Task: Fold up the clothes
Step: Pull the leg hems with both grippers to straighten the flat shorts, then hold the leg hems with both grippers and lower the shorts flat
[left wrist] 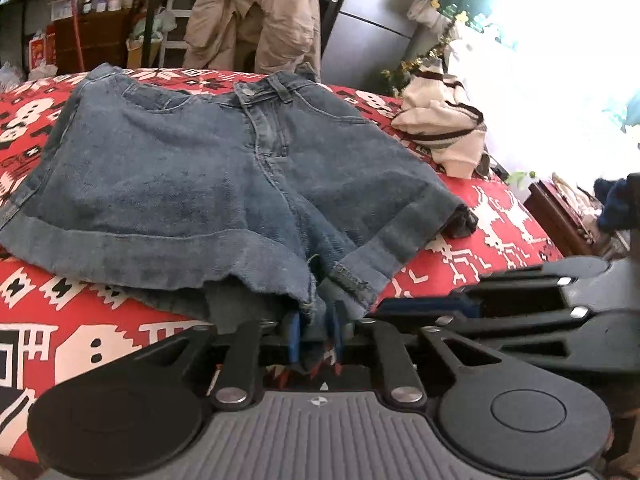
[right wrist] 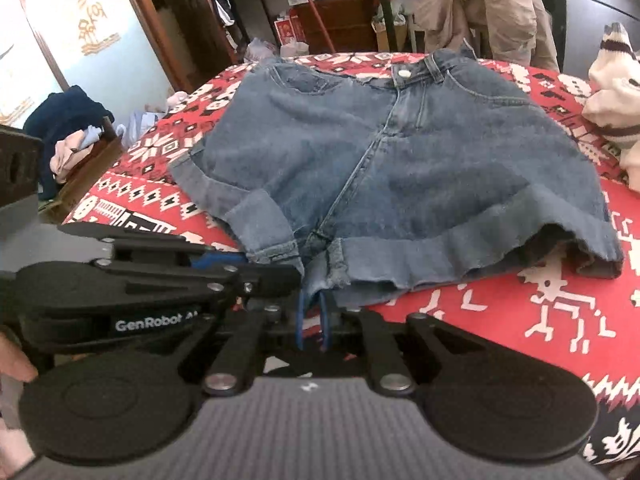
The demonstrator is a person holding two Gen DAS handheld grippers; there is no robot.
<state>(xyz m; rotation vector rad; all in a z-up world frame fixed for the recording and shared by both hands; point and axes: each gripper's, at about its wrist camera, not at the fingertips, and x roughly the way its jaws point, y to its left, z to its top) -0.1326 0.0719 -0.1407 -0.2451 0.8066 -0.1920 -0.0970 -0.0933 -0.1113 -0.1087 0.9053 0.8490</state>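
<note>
Blue denim shorts [left wrist: 180,168] lie front up on the red patterned tablecloth [left wrist: 500,216], waistband far, leg cuffs toward me. In the left wrist view my left gripper [left wrist: 316,332] has its blue fingers [left wrist: 294,334] close together, with the frayed crotch hem pinched between them. In the right wrist view the shorts [right wrist: 400,168] spread ahead. My right gripper [right wrist: 312,316] holds its thin blue fingers [right wrist: 300,320] nearly together, their tips under the hem by the crotch. The cloth hides whether they pinch it. Each gripper shows in the other's view: right gripper [left wrist: 424,307], left gripper [right wrist: 220,260].
A white knit garment with dark stripes [left wrist: 444,128] lies on the table's far right corner. A beige jacket [left wrist: 256,20] hangs over a chair behind the table. A pile of clothes [right wrist: 72,136] sits off the table's left side, with shelves and a cabinet beyond.
</note>
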